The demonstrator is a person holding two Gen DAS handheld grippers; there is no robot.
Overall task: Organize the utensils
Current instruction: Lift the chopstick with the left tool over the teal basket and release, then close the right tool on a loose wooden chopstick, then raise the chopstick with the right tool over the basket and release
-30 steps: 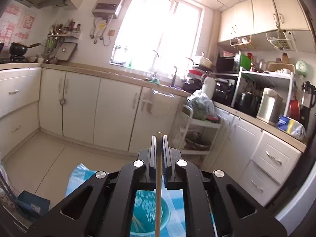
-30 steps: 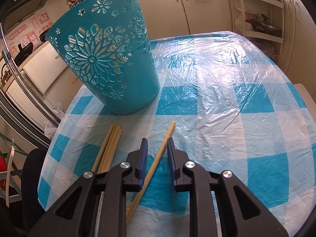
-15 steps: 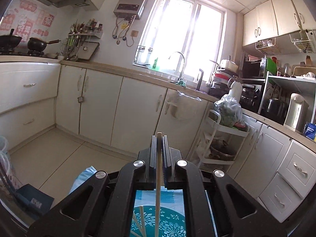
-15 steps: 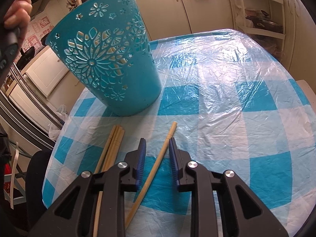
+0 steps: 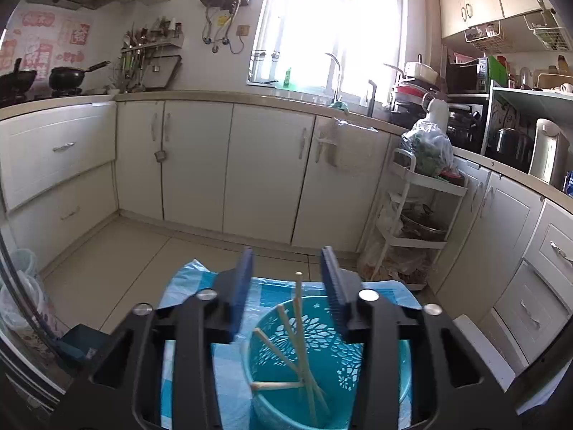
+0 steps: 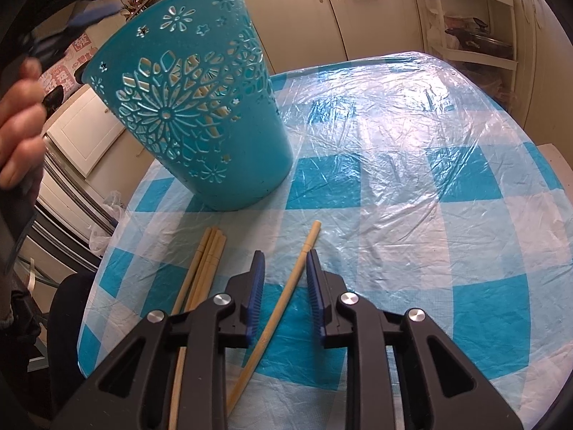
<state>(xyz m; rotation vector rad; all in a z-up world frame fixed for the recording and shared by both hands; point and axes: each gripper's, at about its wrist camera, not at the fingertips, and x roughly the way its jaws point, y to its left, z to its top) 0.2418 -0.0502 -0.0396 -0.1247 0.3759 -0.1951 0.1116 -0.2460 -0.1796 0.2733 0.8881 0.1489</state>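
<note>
A teal cut-out basket (image 6: 200, 114) stands on the checked table; in the left wrist view it (image 5: 358, 376) holds several wooden chopsticks (image 5: 299, 340). My left gripper (image 5: 286, 272) is open and empty right above the basket. My right gripper (image 6: 284, 268) is open low over the table, its jaws on either side of a single chopstick (image 6: 286, 286) without touching it. A bundle of chopsticks (image 6: 202, 268) lies just left of it.
The round table has a blue and white checked cloth under clear plastic (image 6: 412, 179). Kitchen cabinets (image 5: 265, 172) and a white trolley (image 5: 419, 215) stand beyond it. The hand holding the left gripper (image 6: 18, 118) shows at the left of the right wrist view.
My left gripper has opened and let go of the chopstick, which now stands in the basket. My right gripper has held its place over the single chopstick.
</note>
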